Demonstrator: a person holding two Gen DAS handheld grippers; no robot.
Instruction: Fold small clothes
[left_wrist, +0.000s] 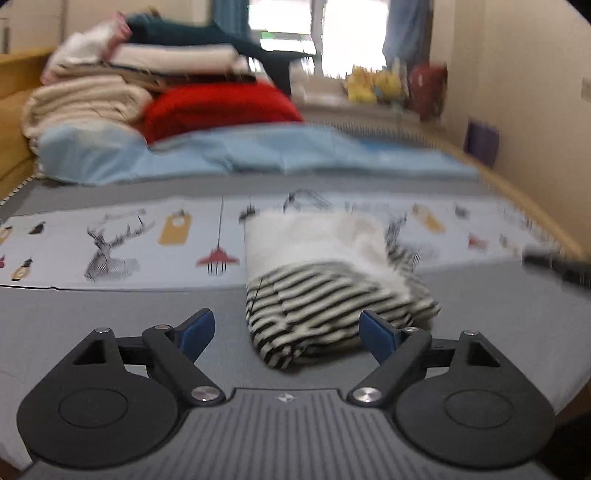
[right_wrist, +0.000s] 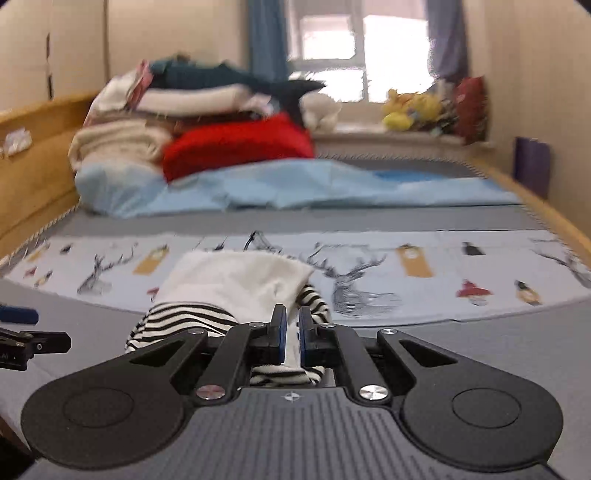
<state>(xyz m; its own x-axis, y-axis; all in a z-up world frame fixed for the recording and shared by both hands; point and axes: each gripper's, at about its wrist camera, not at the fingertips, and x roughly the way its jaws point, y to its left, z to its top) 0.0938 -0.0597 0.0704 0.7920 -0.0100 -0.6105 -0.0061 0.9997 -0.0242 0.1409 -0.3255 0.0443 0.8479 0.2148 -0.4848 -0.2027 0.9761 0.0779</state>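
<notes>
Lying on the bed (left_wrist: 110, 306) with long axis running 12 to 6, garment (left_wrist: 325, 280) dead ahead at 12 of left gripper (left_wrist: 286, 328), spread and empty, yet nearer right gripper (right_wrist: 291, 328), pinched on its near hem.

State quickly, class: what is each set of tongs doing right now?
Left tongs: open, holding nothing.
Right tongs: closed on the striped garment.

The folded garment (left_wrist: 325, 280) lies on the bed (left_wrist: 110, 317), with stacked bedding (left_wrist: 147, 85) apparently behind, leftward.
</notes>
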